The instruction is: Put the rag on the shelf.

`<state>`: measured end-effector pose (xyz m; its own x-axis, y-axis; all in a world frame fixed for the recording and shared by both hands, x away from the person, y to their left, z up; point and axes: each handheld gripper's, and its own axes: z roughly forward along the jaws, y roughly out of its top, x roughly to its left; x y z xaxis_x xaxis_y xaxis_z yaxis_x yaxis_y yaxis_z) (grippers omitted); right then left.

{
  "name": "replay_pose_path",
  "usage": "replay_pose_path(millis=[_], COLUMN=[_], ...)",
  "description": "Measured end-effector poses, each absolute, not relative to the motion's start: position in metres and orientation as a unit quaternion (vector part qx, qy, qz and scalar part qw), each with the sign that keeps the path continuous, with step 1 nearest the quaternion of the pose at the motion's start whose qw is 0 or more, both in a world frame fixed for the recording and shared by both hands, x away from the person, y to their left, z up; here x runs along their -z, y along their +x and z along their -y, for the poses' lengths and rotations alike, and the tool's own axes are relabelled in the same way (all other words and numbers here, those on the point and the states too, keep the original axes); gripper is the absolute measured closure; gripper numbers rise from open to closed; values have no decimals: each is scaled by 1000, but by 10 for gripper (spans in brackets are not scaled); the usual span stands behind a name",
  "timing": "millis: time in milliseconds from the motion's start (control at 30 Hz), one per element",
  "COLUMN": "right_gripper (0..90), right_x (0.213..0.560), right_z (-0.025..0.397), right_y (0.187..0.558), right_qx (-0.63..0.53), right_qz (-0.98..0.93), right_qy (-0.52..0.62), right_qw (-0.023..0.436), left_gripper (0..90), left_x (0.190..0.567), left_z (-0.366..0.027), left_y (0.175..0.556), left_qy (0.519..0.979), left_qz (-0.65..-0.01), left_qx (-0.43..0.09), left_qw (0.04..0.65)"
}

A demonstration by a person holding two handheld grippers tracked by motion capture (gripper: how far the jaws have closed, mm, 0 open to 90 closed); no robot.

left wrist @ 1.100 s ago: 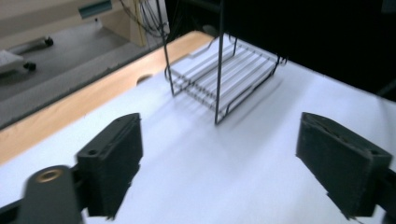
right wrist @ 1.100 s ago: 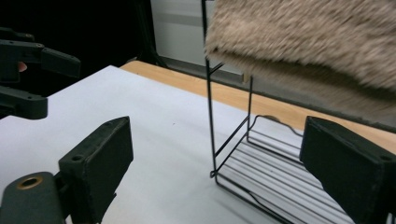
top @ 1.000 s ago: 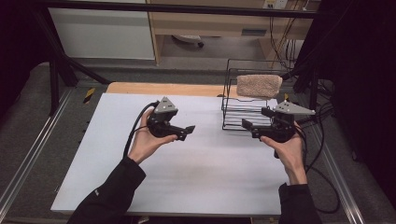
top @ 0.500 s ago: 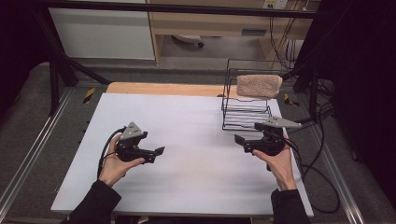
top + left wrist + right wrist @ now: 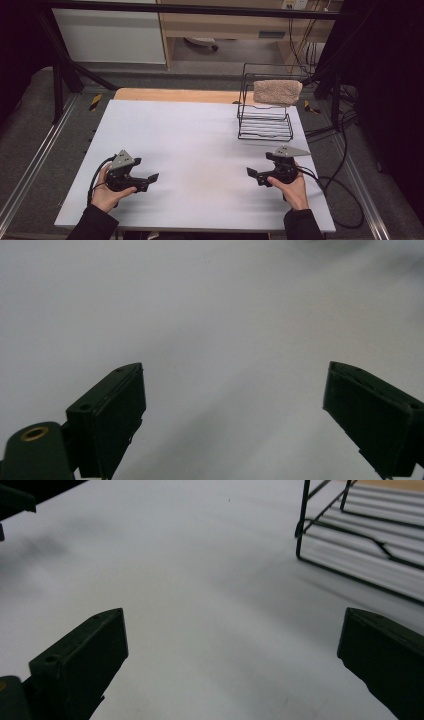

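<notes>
Left gripper (image 5: 153,177): sitting low over the near left part of the white table (image 5: 200,135), held in the person's left hand (image 5: 107,192), tips pointing toward the middle of the board.
Left jaws: standing wide apart in the left gripper view, nothing between them, just bare white surface underneath.
Right gripper (image 5: 251,173): hanging over the near right part of the table, cradled in the right hand (image 5: 292,187), tips facing inward toward the other gripper.
Right jaws: spread wide in the right gripper view too, gripping nothing at all.
Gap between grippers: the two are staying well apart, with bare tabletop between them.
Wire rack (image 5: 265,112): black, two-tiered, standing upright at the far right of the table, beyond the right gripper; its lower bars (image 5: 360,535) are showing at the top right of the right gripper view.
Towel (image 5: 277,92): beige and folded, lying on the rack's upper tier, well apart from both grippers.
Cables: a black lead is looping from the left gripper around the hand, another is trailing from the right gripper off the table's right edge.
</notes>
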<state>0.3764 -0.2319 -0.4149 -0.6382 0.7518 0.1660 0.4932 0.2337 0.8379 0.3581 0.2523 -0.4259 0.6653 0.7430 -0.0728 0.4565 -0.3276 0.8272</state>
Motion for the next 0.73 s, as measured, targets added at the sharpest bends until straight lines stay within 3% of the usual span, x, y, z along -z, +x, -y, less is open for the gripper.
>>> replay_pose_path(millis=[367, 733], right_gripper=[5, 6], right_x=[446, 452], right_z=[248, 250], right_y=[359, 357], right_qx=[-453, -440], right_qz=[-790, -795], right_qy=[396, 400], right_qw=[121, 118], left_gripper=[98, 98], left_x=[444, 448], left_z=[-260, -264], left_y=[347, 343], left_qy=[807, 807], left_qz=[-370, -373], left_qx=[-152, -150], left_qw=[434, 433])
